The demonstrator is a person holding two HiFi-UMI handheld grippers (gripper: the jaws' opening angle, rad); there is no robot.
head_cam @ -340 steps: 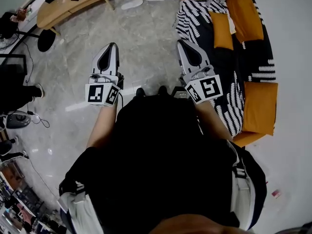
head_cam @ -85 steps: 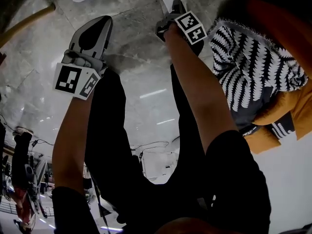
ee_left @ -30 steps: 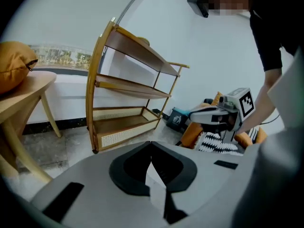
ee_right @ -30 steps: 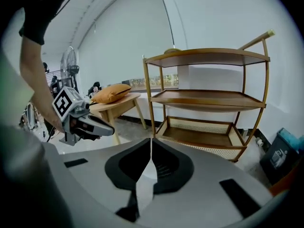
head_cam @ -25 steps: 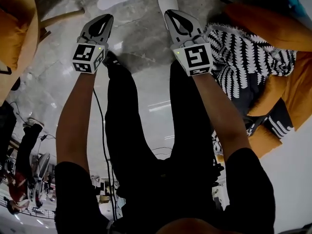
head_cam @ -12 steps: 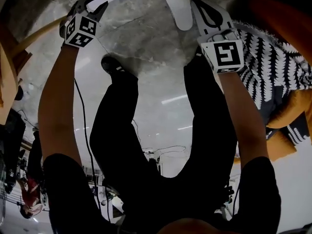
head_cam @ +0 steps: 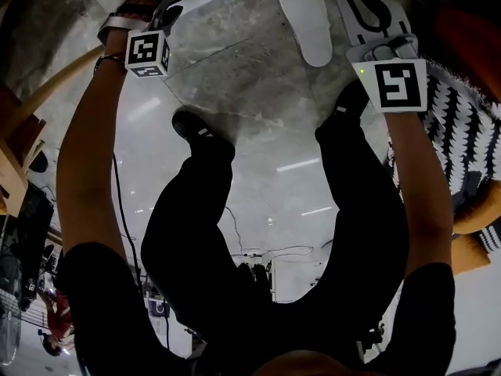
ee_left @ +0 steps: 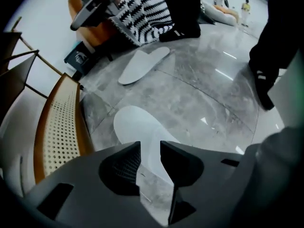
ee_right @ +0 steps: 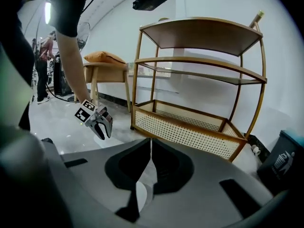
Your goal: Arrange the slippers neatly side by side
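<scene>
Left gripper (ee_left: pixel 150 151): it has dropped low and rolled since a second ago. Its jaws have just been opening and now stand spread, and the left slipper (ee_left: pixel 137 127) lies under the gap, not yet pinched.
Right gripper (ee_right: pixel 151 144): pressed together on nothing. It hangs just right of the right slipper (head_cam: pixel 307 18), which it was down on 3 seconds back.
Right slipper: lies flat on the floor (head_cam: pixel 235 84), toe pointing far, and looks placed.
Left slipper: further left and skewed, well apart from its mate, so the 2 are not yet side by side.
Meaning: I'd say 1 of 2 is done and the left one is about to be picked up.
Rack (ee_left: pixel 59 127): its cane edge runs close on the left of the left slipper, so there is little room on that side.
Throw (head_cam: pixel 462 131): the striped cloth crowds the right, beside the right gripper.
Shoe (head_cam: pixel 200 131): the person's feet stand on the near side.
Open room: the bare floor between the 2 slippers is the free lane, so the carry should go rightward.
</scene>
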